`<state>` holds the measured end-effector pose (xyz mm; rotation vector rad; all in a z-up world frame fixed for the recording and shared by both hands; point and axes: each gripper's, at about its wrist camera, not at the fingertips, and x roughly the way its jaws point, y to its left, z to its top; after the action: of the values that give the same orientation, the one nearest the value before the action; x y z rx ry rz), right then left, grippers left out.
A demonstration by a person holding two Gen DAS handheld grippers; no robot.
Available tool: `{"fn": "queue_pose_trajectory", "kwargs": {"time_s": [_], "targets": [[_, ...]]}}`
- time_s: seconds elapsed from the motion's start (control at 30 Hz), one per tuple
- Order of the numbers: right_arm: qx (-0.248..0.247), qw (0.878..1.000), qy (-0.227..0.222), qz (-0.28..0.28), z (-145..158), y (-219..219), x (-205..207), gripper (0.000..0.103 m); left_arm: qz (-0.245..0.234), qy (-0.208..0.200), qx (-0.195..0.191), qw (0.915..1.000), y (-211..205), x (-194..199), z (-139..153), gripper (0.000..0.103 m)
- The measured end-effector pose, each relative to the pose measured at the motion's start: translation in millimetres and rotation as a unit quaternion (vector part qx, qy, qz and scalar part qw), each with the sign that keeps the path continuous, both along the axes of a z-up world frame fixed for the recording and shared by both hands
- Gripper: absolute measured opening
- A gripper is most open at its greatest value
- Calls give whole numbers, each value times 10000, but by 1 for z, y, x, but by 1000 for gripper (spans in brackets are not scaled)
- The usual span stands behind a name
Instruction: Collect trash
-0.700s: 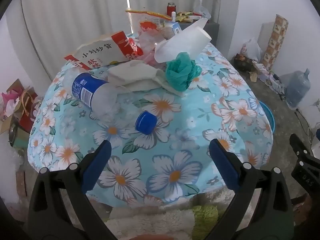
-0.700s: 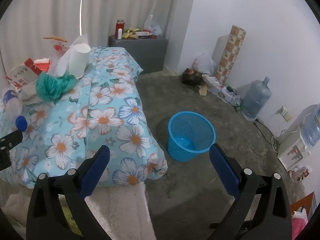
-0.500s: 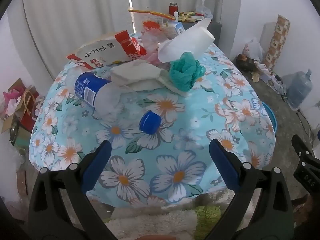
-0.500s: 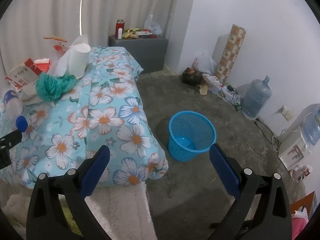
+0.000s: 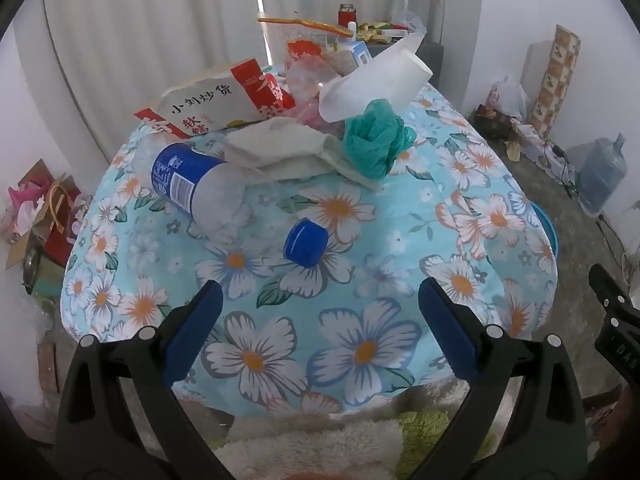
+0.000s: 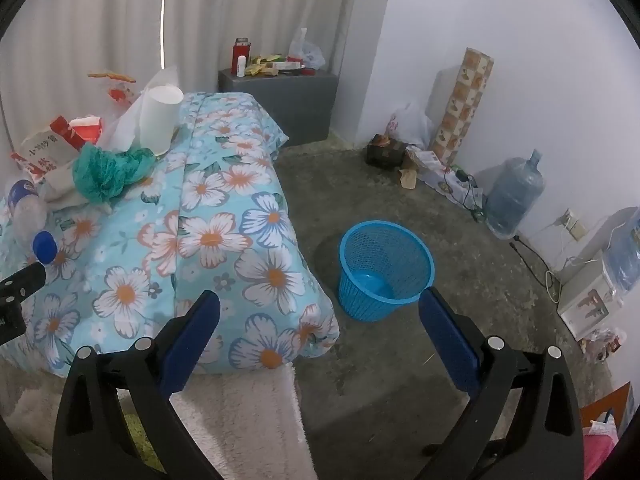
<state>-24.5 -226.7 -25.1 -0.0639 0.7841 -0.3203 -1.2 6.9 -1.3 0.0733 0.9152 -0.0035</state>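
Trash lies on a table under a flowered blue cloth (image 5: pixel 360 280). A clear plastic bottle (image 5: pixel 208 196) with a blue label and blue cap (image 5: pixel 306 242) lies on its side, cap toward me. Behind it are white folded paper (image 5: pixel 276 148), a crumpled green bag (image 5: pixel 376 144), a white paper roll (image 5: pixel 380 80) and a red-and-white snack bag (image 5: pixel 216 100). My left gripper (image 5: pixel 318 316) hangs open above the near table edge, short of the cap, holding nothing. My right gripper (image 6: pixel 318 320) is open over the floor, with a blue mesh bin (image 6: pixel 384 268) between its fingers further off.
A grey cabinet (image 6: pixel 280 96) with small items stands at the back wall. A water jug (image 6: pixel 514 196), a patterned box (image 6: pixel 460 104) and cables line the right wall. White and green fluffy rugs (image 6: pixel 240 420) lie at the table's foot. Boxes (image 5: pixel 40 216) sit left of the table.
The left gripper has drawn back slightly, so the bottle and the table sit a little higher and further off in its view. The right view has barely shifted.
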Motion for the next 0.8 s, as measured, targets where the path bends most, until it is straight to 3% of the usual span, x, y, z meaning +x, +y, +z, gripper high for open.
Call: {"fn": "queue_pose_trajectory", "kwargs": {"time_s": [0.8], "targets": [[22,10000,15,6,0,3,1,97,13,-69,8,10000,0,-2,0,94]]}}
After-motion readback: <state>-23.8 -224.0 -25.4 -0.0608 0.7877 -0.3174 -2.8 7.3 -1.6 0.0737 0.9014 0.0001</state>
